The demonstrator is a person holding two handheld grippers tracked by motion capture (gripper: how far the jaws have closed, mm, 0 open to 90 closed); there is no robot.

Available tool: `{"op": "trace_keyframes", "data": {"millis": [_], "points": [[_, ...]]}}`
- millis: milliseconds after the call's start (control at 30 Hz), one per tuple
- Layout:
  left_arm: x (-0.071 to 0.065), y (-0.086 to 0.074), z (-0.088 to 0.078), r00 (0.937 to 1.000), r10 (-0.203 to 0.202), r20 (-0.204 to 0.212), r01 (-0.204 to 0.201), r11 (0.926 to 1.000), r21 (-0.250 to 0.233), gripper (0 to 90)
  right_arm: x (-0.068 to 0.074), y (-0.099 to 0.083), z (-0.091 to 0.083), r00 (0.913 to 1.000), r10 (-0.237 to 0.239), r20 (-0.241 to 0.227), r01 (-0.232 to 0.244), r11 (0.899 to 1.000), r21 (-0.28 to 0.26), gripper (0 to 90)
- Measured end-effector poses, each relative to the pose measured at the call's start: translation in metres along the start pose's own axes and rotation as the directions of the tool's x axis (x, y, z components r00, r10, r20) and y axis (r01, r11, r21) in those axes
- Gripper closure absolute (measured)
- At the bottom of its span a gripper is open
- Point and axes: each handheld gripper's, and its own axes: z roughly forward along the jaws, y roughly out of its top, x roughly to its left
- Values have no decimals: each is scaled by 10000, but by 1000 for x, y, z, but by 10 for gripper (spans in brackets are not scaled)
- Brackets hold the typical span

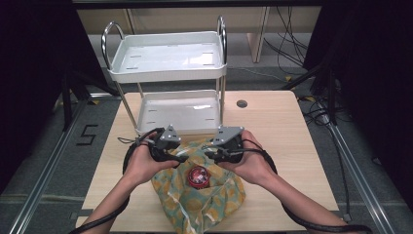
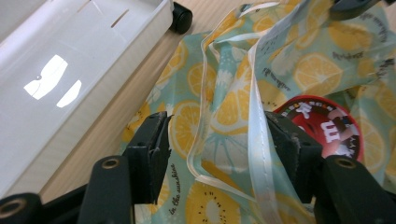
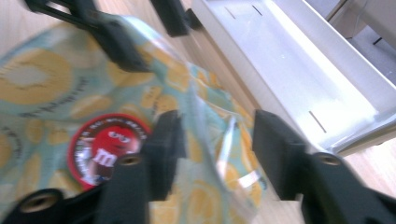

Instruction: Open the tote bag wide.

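Both grippers (image 1: pixel 187 157) (image 1: pixel 208 152) gape, released, over the crumpled lemon-print bag (image 1: pixel 202 195) cradling a red round tin (image 1: pixel 198 176)

wooden table (image 1: pixel 272 146); white cart (image 1: pixel 168 63), lemon-print bag (image 1: pixel 214 197)

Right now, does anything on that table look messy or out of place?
Only the crumpled teal plastic bag with the lemon print: it slumps open, and a round red candy tin sits in its mouth. The white two-tier cart stands straight.
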Motion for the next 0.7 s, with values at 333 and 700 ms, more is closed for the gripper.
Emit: {"op": "trace_keyframes", "data": {"millis": [333, 700], "points": [[-33, 9, -46, 9947, 970, 355, -938, 9923, -809, 544, -10, -9, 30, 9945, 503, -922, -413, 9944, 973, 900], [-81, -24, 5, 9751, 1329, 1774, -1706, 9609, 2179, 835, -10, -2, 38, 9950, 842, -545, -781, 9913, 1059, 900]]}}
